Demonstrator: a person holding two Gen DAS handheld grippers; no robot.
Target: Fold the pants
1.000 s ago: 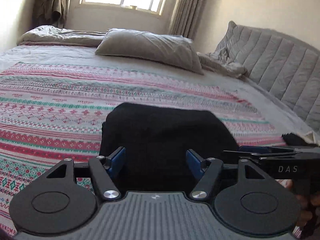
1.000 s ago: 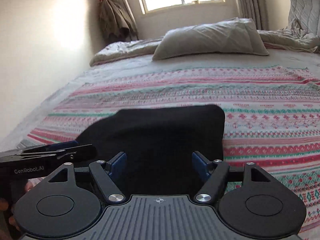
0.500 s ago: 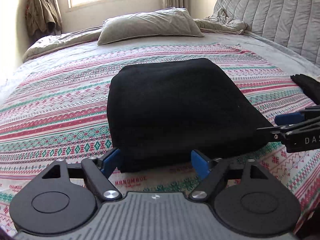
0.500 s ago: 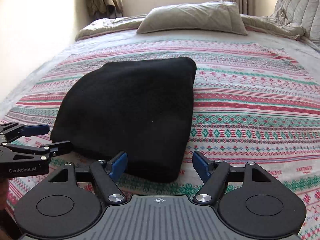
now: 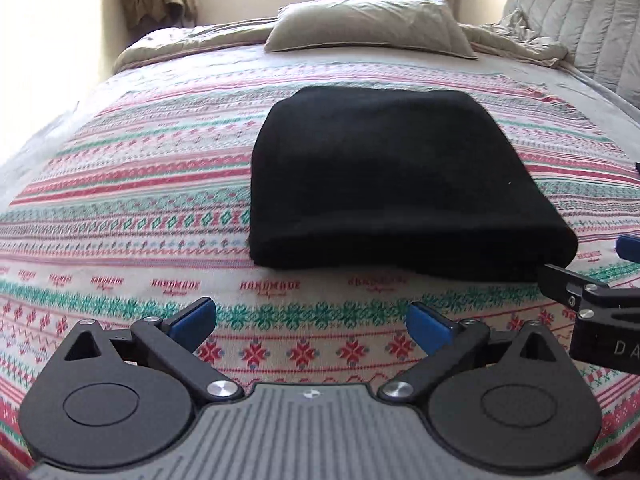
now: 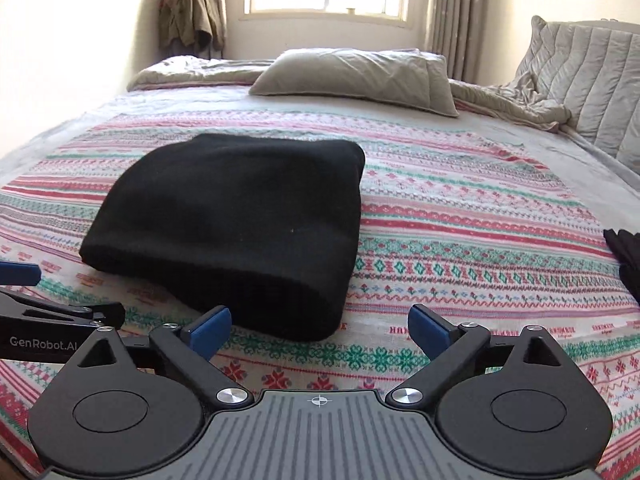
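Black pants [image 5: 392, 184] lie as a compact folded bundle mid-blanket [image 5: 120, 208], well short of the pillow [image 5: 372, 26]. Left gripper [image 5: 310, 324] and right gripper [image 6: 320, 326] sit just short of the bundle's near edge, jaws opening, nothing between them (fold looks done, so likely let go).

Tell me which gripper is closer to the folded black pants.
Right. The right gripper has the near corner of the pants between its opening jaws, ungripped; the left gripper, jaws opening on nothing, stands back across blanket.
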